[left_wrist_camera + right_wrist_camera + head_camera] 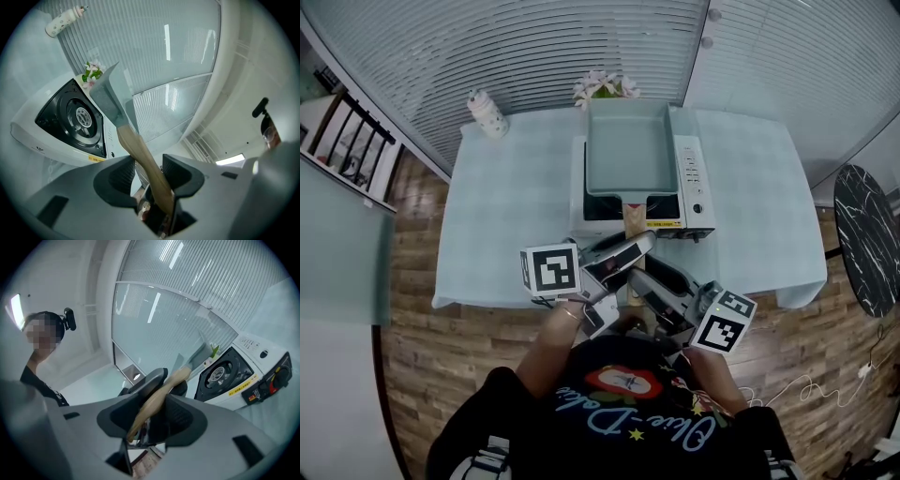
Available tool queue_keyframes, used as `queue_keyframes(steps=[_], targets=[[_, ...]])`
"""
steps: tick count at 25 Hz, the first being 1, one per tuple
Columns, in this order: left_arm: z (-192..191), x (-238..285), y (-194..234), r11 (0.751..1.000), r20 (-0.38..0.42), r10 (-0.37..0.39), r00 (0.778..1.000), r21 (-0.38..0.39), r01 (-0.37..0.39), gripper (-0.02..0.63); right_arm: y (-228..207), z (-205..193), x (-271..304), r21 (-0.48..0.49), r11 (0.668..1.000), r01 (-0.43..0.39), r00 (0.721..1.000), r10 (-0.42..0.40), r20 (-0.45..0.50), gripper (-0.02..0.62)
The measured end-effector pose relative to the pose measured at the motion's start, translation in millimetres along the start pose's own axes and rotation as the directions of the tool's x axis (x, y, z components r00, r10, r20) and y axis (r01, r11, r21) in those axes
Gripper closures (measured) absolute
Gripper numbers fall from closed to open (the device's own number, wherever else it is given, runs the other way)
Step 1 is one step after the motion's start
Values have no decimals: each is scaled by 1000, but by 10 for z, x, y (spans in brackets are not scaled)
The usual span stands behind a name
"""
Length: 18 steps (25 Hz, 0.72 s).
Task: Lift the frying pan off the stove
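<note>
Both tools are pinching the one wooden handle [635,217] of the frying pan [630,150]. The left tool [149,172] is clamping it between ribbed dark pads, and the right tool [157,401] is closing on the same handle a little nearer its free end, so neither is standing spread or empty. The pan is sitting over the stove [696,192] in the head view. In the left gripper view its base is showing edge-on with the whole black burner [77,117] exposed beside it, so it appears to be hanging clear of the pan supports rather than resting on them (the gap itself is hard to judge).

The step in hand looks to be the lift itself, with the grip already made. The next move is calling for both tools to carry the pan away together and level. A long handle with the weight at the far end is inviting a droop or a twist if one grip slackens.

The pan is a square, shallow, pale grey-green tray with straight walls, and its handle is smooth, light wood, tapering and slightly curved. The stove is a boxy white tabletop gas unit with a black knob. It is standing on a pale blue cloth covering the tabletop [506,216].
</note>
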<state>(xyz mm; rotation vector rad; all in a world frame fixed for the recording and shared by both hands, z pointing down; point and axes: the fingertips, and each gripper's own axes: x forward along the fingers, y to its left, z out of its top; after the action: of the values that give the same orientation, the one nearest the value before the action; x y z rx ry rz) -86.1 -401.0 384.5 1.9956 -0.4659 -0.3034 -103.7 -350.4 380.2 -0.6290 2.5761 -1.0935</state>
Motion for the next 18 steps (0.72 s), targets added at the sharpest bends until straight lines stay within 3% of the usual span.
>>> queue_keyframes(steps=[18], targets=[[-23, -25, -128, 1000, 18, -3, 1000, 12, 3, 436, 120, 24, -53, -29, 1000, -12, 1000, 12, 3, 423]])
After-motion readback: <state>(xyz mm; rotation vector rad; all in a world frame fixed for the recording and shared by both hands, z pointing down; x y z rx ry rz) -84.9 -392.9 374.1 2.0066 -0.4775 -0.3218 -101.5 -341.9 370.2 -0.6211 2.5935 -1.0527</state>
